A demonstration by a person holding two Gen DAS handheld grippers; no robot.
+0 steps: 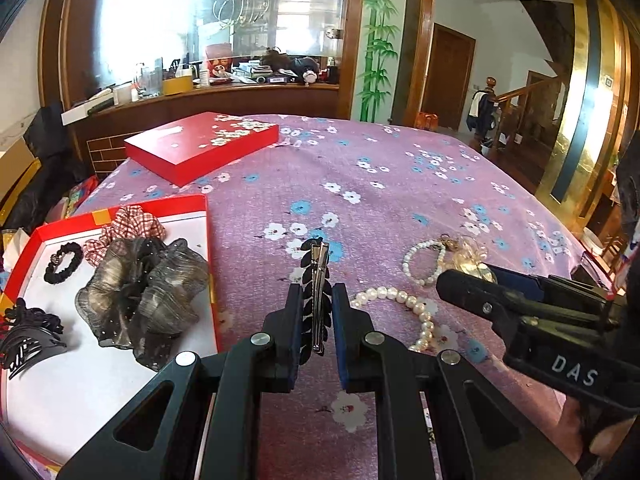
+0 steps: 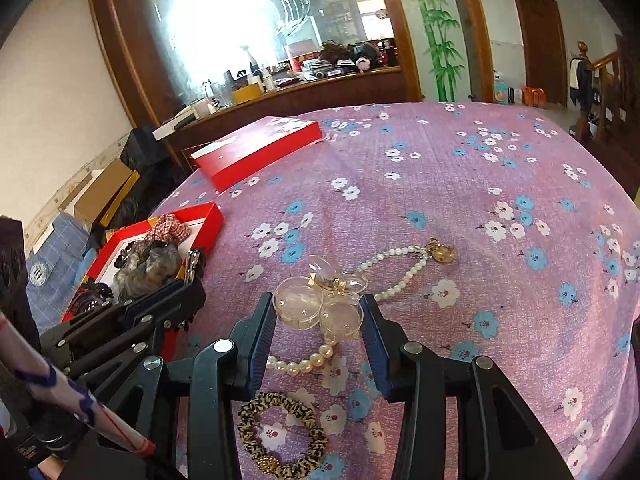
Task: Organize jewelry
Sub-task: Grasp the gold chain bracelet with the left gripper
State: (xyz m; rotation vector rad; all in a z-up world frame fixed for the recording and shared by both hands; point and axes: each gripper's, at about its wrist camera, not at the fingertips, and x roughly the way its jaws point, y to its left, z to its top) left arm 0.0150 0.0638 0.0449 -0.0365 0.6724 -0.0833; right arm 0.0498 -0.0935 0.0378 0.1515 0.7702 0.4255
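Left gripper (image 1: 316, 300) clamps a black leaf-shaped hair clip (image 1: 316, 280) with a silver metal spine, long axis running along the fingers, tip pointing away from the camera (just right of the red tray (image 1: 208, 240)). Right gripper (image 2: 320, 316), jaws apart, straddles a clear bow clip (image 2: 320, 300) on the pearl strand (image 2: 304, 364).

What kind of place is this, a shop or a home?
Most likely a home: a table under a purple flowered cloth, a wooden staircase with a jacket hung on its post, and a cluttered wooden counter below a large etched glass panel.
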